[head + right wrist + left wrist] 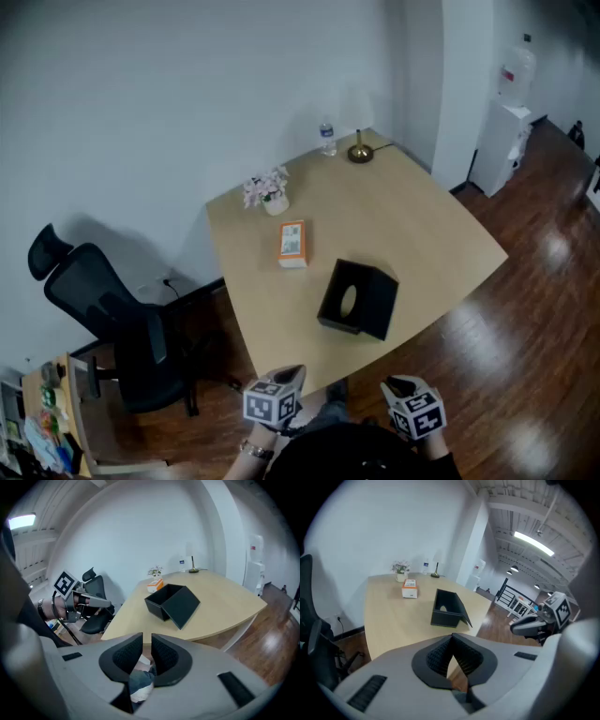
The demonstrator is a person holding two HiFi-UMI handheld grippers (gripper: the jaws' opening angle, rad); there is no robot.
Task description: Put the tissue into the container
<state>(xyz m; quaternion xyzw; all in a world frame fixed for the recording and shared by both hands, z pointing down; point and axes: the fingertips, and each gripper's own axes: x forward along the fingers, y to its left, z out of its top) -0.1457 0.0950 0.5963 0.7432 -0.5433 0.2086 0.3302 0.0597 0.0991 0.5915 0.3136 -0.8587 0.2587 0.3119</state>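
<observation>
Currently the tissue pack lies at eleven o'clock of the container. The left tool is pressed together and the right tool is barely spread, so widen one before gripping.

White walls, wood floor, black office chair.

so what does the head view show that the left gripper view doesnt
Only the head view: the left gripper seen from outside with its marker cube, and a cluttered shelf at lower left. Only the left gripper view: that gripper's jaws shut with nothing between them, a ceiling strip light and a railing. Both: the table, the black container, the orange box, the flower pot and the right gripper.
</observation>
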